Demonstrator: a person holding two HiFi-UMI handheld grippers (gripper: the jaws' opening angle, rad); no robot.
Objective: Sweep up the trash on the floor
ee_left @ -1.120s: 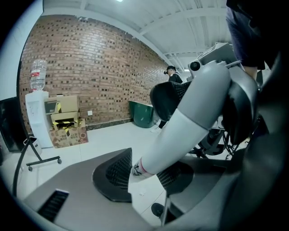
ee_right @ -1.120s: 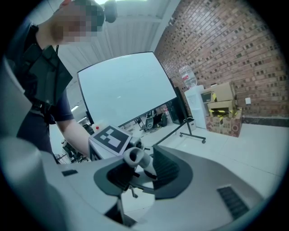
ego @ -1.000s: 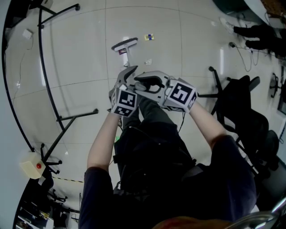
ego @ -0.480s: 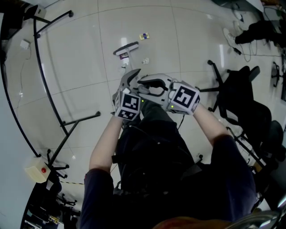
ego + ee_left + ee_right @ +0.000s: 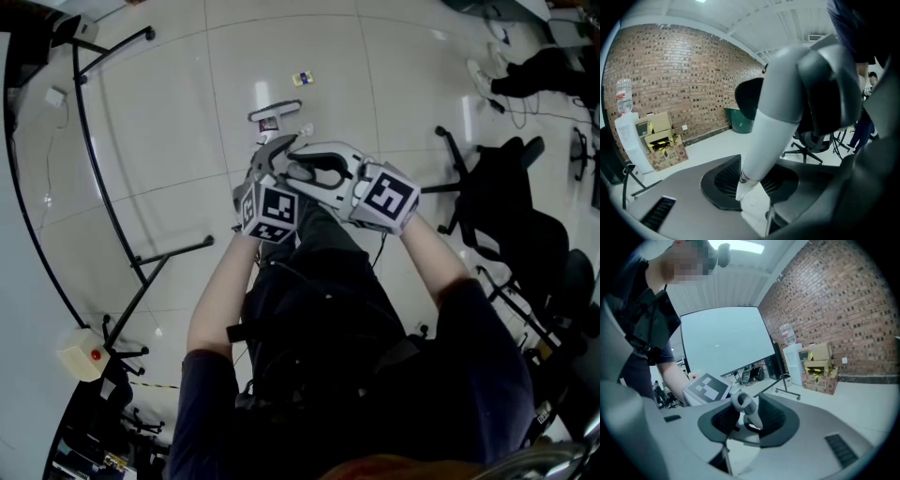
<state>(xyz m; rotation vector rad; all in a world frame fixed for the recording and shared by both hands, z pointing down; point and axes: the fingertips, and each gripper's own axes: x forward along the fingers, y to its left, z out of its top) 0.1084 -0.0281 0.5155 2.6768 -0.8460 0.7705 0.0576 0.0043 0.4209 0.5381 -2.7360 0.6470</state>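
Note:
A small broom lies with its head point(image 5: 275, 114) on the pale tiled floor just ahead of me. Its handle point(image 5: 749, 166) runs up between my two grippers, which are held close together. The left gripper point(image 5: 279, 148) has the thin white part of the handle between its pads, and its jaws are closing round it. The right gripper point(image 5: 296, 169) is shut on the grey handle end with the hanging hole point(image 5: 744, 408). A yellow-and-blue wrapper point(image 5: 302, 78) and a white scrap point(image 5: 306, 128) lie on the floor near the broom head.
A black metal stand frame point(image 5: 169, 253) spreads over the floor at left. A black office chair point(image 5: 506, 206) stands at right, with cables and shoes point(image 5: 525, 66) beyond it. A brick wall, cardboard boxes point(image 5: 663, 140) and a water dispenser point(image 5: 628, 136) lie farther off.
Both grippers have moved up the picture together. The broom head has drawn in closer to them and turned a little. My view has shifted slightly.

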